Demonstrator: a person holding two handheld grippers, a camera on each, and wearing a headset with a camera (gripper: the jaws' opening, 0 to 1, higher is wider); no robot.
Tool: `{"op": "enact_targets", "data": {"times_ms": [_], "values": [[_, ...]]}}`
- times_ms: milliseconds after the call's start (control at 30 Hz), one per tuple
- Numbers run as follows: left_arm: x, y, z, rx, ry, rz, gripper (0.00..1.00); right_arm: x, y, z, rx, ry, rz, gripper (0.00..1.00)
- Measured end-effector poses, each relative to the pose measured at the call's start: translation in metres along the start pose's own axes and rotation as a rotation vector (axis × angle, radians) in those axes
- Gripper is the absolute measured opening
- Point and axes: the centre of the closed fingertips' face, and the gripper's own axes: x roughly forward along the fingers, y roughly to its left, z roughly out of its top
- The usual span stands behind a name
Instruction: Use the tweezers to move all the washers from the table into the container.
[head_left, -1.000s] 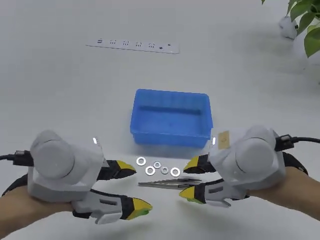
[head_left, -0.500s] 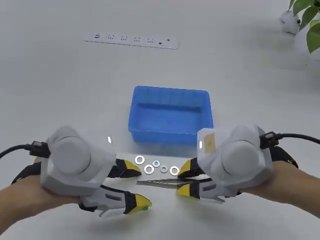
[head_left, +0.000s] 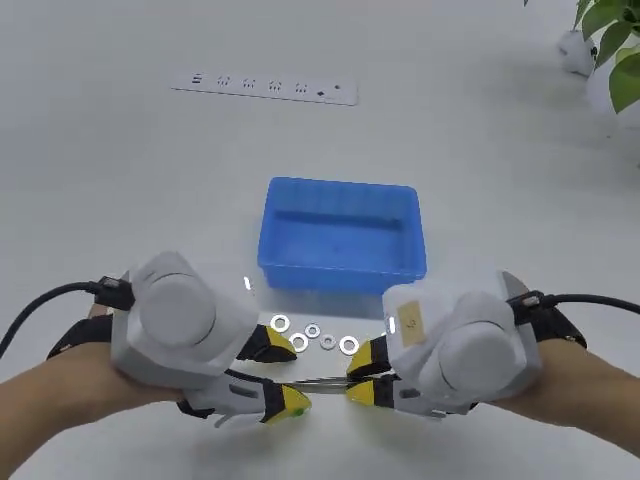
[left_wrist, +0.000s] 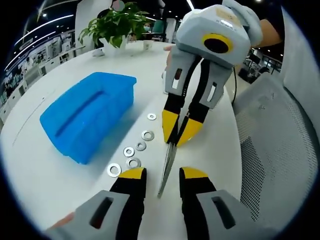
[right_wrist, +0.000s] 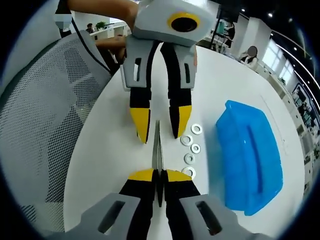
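I find my right hand-held gripper (right_wrist: 160, 176) clenched on the tweezers (right_wrist: 157, 145), which apparently lie flat on the desk (head_left: 120, 180). My left hand-held gripper (left_wrist: 163, 174) is released, jaws straddling their tip. Five washers (head_left: 313, 330) lie beside the container (head_left: 340, 268).

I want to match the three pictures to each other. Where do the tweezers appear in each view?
Head view: the tweezers lie low in the middle, just below the row of washers.
Left gripper view: tweezers below centre, right of the washers.
Right gripper view: tweezers at centre, a thin upright line left of the washers.
Shared landmark: the blue container, beyond the washers.
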Motion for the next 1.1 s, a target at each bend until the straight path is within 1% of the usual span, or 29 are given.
{"op": "enact_targets", "data": {"times_ms": [33, 67, 133, 233, 333, 400, 467, 500, 567, 600, 700, 767, 800, 867, 900, 967, 1033, 1100], "values": [[0.000, -0.001, 0.000, 0.009, 0.005, -0.003, 0.30, -0.001, -0.001, 0.002, 0.004, -0.010, -0.010, 0.07], [0.000, -0.002, -0.001, 0.019, 0.013, -0.004, 0.29, -0.003, -0.001, 0.006, 0.015, -0.028, -0.014, 0.07], [0.001, -0.002, -0.001, 0.036, 0.018, -0.001, 0.27, -0.005, -0.001, 0.010, 0.027, -0.048, -0.018, 0.07], [0.001, -0.003, -0.002, 0.050, 0.027, 0.000, 0.20, -0.009, -0.002, 0.013, 0.030, -0.056, -0.030, 0.07], [-0.001, -0.002, -0.006, 0.095, 0.062, 0.014, 0.13, -0.011, -0.001, 0.014, 0.034, -0.067, -0.029, 0.07], [-0.003, -0.001, -0.010, 0.113, 0.088, 0.018, 0.08, -0.011, 0.002, 0.014, 0.016, -0.063, -0.028, 0.07], [-0.004, -0.005, -0.011, 0.117, 0.096, 0.002, 0.07, -0.012, 0.004, 0.016, 0.004, -0.069, -0.026, 0.07], [-0.005, -0.008, -0.013, 0.117, 0.113, -0.006, 0.07, -0.012, 0.006, 0.018, 0.003, -0.075, -0.021, 0.07], [-0.008, -0.011, -0.011, 0.156, 0.119, -0.003, 0.07, -0.012, 0.006, 0.018, 0.004, -0.077, -0.022, 0.08], [-0.009, -0.012, -0.011, 0.153, 0.118, -0.003, 0.06, -0.013, 0.007, 0.019, 0.001, -0.079, -0.023, 0.08], [-0.015, -0.016, -0.005, 0.166, 0.104, -0.001, 0.06, -0.015, 0.008, 0.019, -0.015, -0.085, -0.033, 0.08], [-0.021, -0.018, 0.001, 0.171, 0.084, 0.000, 0.06, -0.017, 0.010, 0.020, -0.028, -0.089, -0.032, 0.08], [-0.024, -0.021, 0.005, 0.155, 0.068, -0.014, 0.06, -0.017, 0.011, 0.021, -0.038, -0.090, -0.030, 0.08], [-0.029, -0.022, 0.012, 0.124, 0.028, -0.021, 0.06, -0.017, 0.013, 0.022, -0.051, -0.092, -0.027, 0.08], [-0.031, -0.024, 0.014, 0.104, 0.017, -0.028, 0.06, -0.017, 0.013, 0.022, -0.054, -0.096, -0.029, 0.08], [-0.035, -0.025, 0.017, 0.098, 0.003, -0.032, 0.06, -0.016, 0.013, 0.024, -0.047, -0.108, -0.034, 0.08], [-0.037, -0.026, 0.019, 0.094, 0.002, -0.028, 0.06, -0.016, 0.013, 0.026, -0.049, -0.118, -0.037, 0.08], [-0.039, -0.027, 0.022, 0.104, -0.001, -0.024, 0.06, -0.016, 0.013, 0.028, -0.047, -0.127, -0.041, 0.08]]}}
